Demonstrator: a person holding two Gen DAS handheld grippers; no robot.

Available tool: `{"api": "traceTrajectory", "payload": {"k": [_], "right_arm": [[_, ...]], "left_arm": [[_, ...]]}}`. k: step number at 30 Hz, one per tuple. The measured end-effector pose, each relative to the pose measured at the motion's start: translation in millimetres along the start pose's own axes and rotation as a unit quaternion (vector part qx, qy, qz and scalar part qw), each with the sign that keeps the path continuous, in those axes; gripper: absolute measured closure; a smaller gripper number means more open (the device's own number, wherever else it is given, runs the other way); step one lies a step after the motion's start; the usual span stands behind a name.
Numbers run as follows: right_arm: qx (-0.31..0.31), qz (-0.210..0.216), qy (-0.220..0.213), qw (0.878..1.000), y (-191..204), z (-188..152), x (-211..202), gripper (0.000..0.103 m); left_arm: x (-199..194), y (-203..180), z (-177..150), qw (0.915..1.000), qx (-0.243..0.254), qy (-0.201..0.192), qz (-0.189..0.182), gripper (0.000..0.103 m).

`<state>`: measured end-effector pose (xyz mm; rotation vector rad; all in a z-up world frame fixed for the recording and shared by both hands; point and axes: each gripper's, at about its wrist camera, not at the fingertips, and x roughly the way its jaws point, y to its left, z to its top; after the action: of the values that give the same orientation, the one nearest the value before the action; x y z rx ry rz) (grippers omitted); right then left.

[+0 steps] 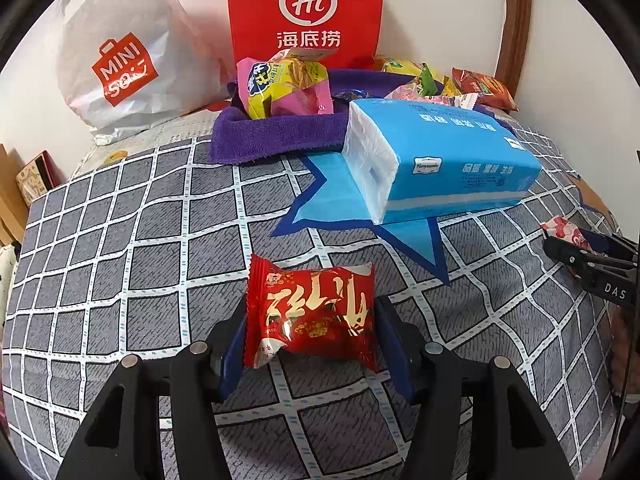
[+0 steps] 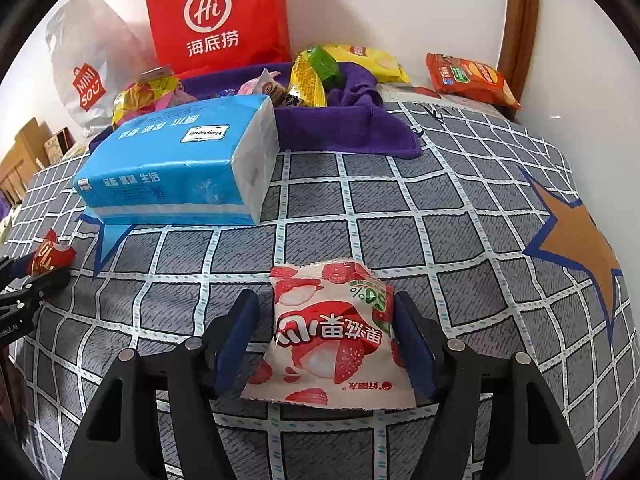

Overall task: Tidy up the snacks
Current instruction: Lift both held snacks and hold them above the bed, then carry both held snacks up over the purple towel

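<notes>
Bright even indoor light, soft shadows on the wall, sharp centre, strong fisheye bending, dark corners.

Blue tissue pack [image 1: 440,160] on checked cloth [image 1: 140,260], red bag [image 1: 306,12] behind.

Both the left gripper [image 1: 310,344] and the right gripper [image 2: 326,340] share one build: matte black angular arms with triangular cut-outs, round silver pivot pins, and flat dark blue finger pads [image 2: 236,340]
</notes>
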<state>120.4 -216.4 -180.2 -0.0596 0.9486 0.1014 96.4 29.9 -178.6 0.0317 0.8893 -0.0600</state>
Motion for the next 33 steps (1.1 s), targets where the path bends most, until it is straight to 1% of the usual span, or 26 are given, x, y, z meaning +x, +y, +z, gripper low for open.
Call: {"api": "traceTrajectory", "payload": {"k": [3,5,6,7,8,10,13,14,20,22,29,33], "right_arm": [[0.0,-0.001,-0.001,1.0,1.0,-0.2,0.0,0.035],[0.0,0.001,-0.003,1.0,0.4,-0.5,-0.5,0.038],[-0.001,0.001,-0.004,1.0,0.1,-0.9,-1.2,0.045],[-0.002,0.002,-0.006,1.0,-0.2,-1.7,-2.5,0.048],[-0.001,0.004,-0.008,1.0,-0.8,-1.9,-3.6,0.048],[-0.001,0.001,-0.008,1.0,-1.6,-2.9,-5.3,0.05],[-0.006,-0.004,-0.007,1.0,0.1,-4.4,-12.5,0.051],[-0.009,0.001,-0.013,1.0,1.2,-3.6,-18.7,0.051],[-0.024,0.016,-0.045,0.999,11.1,12.8,-50.2,0.051],[-0.028,0.02,-0.05,0.998,15.0,20.0,-56.2,0.051],[-0.03,0.03,-0.071,0.997,26.8,52.8,-72.1,0.051],[-0.031,0.031,-0.081,0.996,32.4,71.2,-81.2,0.051]], "left_arm": [[-0.7,-0.3,-0.4,1.0,-0.002,-0.001,0.008,0.054],[-1.4,0.5,-0.6,1.0,-0.004,-0.003,0.008,0.056],[-1.9,1.8,-0.5,0.9999,-0.008,-0.004,0.006,0.057],[-2.7,2.9,-0.9,0.9999,-0.011,-0.005,0.003,0.057],[-3.4,5.1,-1.2,0.9999,-0.015,-0.005,-0.001,0.06],[-4.8,8.7,-0.6,0.9998,-0.021,0.0,-0.004,0.06],[-10.3,14.4,1.4,0.9987,-0.037,0.009,-0.034,0.061],[-13.3,15.1,2.7,0.9985,-0.039,0.011,-0.037,0.061],[-37.1,14.1,13.8,0.9984,-0.035,0.001,-0.045,0.061],[-43.5,13.3,19.0,0.9984,-0.034,-0.001,-0.046,0.061],[-61.6,12.7,47.5,0.9978,-0.037,-0.011,-0.053,0.061],[-70.5,9.3,64.7,0.998,-0.032,-0.018,-0.051,0.061]]}}
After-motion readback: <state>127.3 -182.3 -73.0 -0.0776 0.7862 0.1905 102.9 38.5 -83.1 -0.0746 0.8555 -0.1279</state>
